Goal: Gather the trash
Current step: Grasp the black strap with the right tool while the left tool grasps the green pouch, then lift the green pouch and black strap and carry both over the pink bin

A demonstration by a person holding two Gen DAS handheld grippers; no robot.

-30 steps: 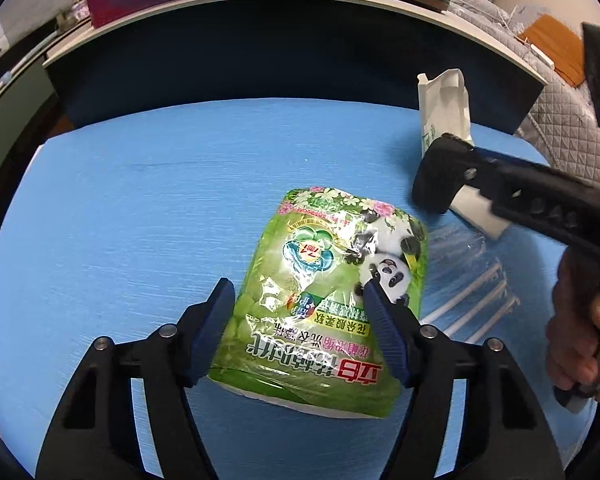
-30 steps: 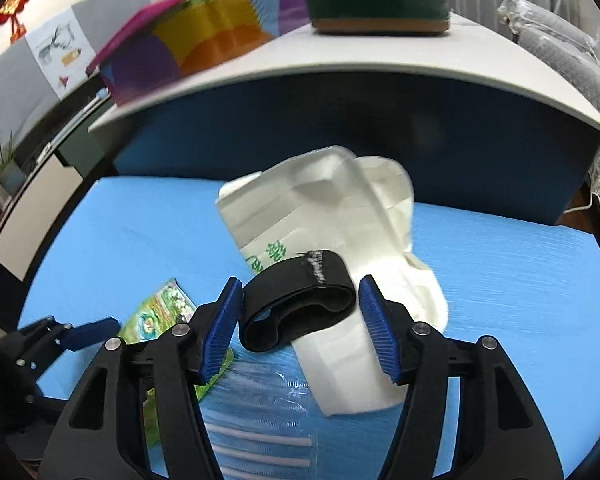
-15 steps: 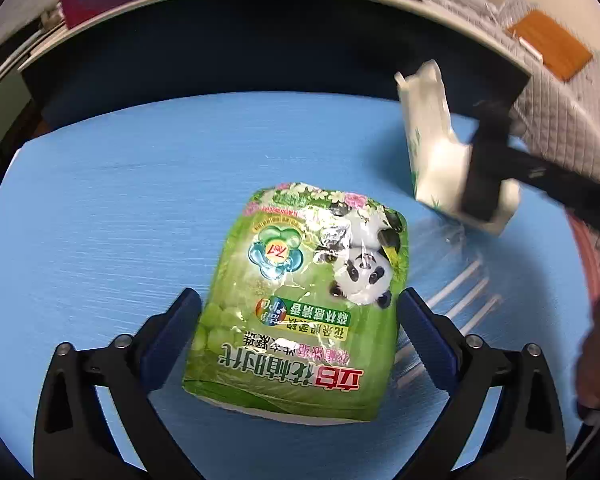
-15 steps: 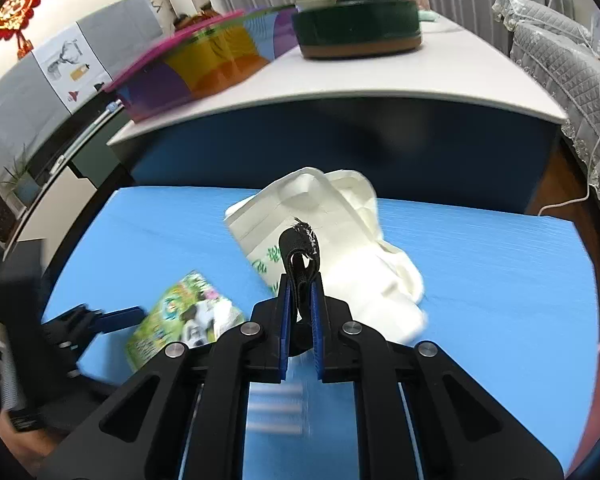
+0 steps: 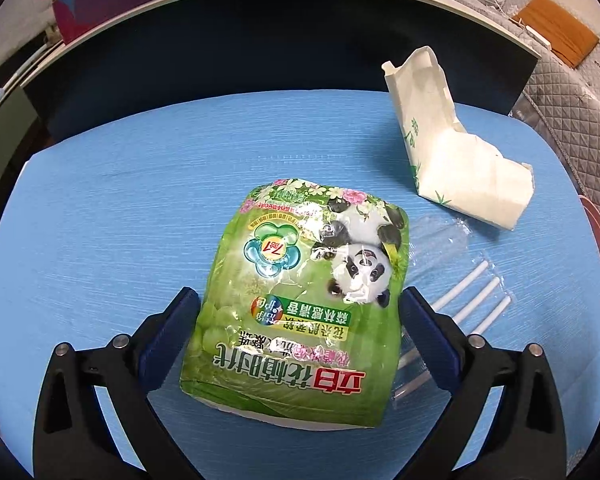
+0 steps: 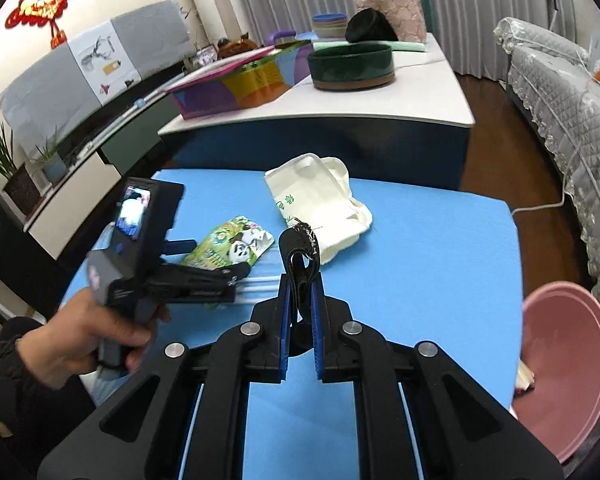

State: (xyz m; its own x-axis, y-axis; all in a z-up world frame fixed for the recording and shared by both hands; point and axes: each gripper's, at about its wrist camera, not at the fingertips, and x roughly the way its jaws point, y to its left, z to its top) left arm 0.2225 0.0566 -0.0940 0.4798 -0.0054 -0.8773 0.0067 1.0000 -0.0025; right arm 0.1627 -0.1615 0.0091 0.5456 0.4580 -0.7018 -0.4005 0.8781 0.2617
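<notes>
Left gripper [image 5: 296, 328]: jaws spread as wide as they go, one blue pad on each long side of the green detergent pouch [image 5: 304, 300]. The pads flank the pouch near its lower, printed end; whether they touch its edges cannot be told, and neither pad is seen pressing in. The jaws have just been opening, with the pouch between them. The pouch lies flat on the blue table [image 5: 120, 208], its long axis running away from the gripper, so the jaws already straddle the short way across; closing them would pinch the pouch across its width. As a judgement, this hand is placed for that grasp, and being a thin, crinkly film the pouch may buckle or slide rather than lift cleanly.

Taking the pouch as landmark: a clear sleeve of white straws [image 5: 468, 292] lies just beside its right edge, partly tucked under the right pad. Beyond that, up and to the right, a crumpled white paper bag [image 5: 460, 160] rests on the table, apart from the pouch.

Right gripper [image 6: 300, 276]: clenched on a loop of black strap [image 6: 300, 248], which stands up from between the nearly closed pads, its frayed end uppermost. It is held above the table, well to the right of the pouch. A pink basin [image 6: 572, 360] sits farther right, off the table's edge; it looks a likely place for collected trash, and the right gripper is the nearer to it.
</notes>
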